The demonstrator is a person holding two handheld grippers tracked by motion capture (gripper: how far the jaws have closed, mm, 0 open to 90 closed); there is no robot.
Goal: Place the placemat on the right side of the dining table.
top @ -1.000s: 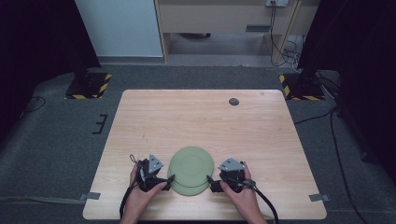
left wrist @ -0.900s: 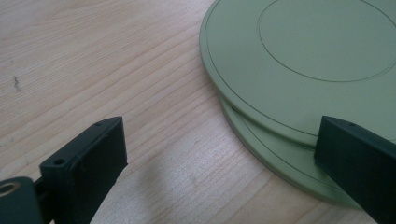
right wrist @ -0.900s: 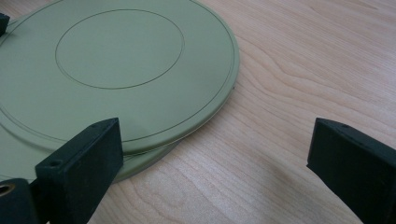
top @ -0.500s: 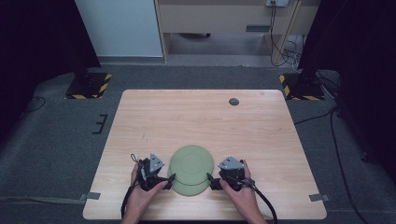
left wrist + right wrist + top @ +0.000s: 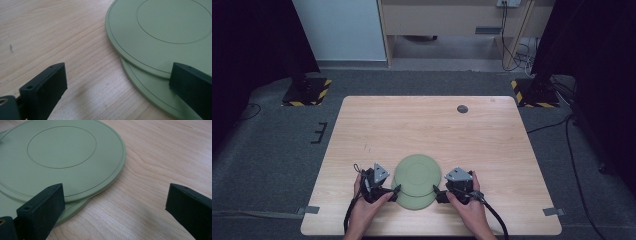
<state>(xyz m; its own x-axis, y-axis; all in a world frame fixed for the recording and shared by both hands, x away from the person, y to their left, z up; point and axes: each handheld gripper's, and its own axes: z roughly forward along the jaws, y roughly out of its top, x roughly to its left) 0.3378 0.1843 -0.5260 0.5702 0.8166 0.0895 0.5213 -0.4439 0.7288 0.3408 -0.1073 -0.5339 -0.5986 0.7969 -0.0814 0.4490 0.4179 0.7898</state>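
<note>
Two flat pale green plates lie stacked near the table's front edge, the upper plate [image 5: 417, 171] shifted a little farther back than the lower plate [image 5: 414, 203]. My left gripper [image 5: 395, 192] is open at their left rim and holds nothing. In the left gripper view the upper plate [image 5: 162, 32] and the lower plate [image 5: 150, 92] lie by the right jaw of that gripper [image 5: 116, 90]. My right gripper [image 5: 438, 194] stands open at the right rim. Its own view has the upper plate [image 5: 62, 157] over the lower plate [image 5: 71, 213], with the left jaw of the gripper [image 5: 115, 207] above their edge.
The light wooden table [image 5: 432, 130] has a small dark round disc [image 5: 462, 109] near its far edge. A person's hands [image 5: 362, 215] come in from the front edge. Grey carpet and black stand bases [image 5: 307, 91] surround the table.
</note>
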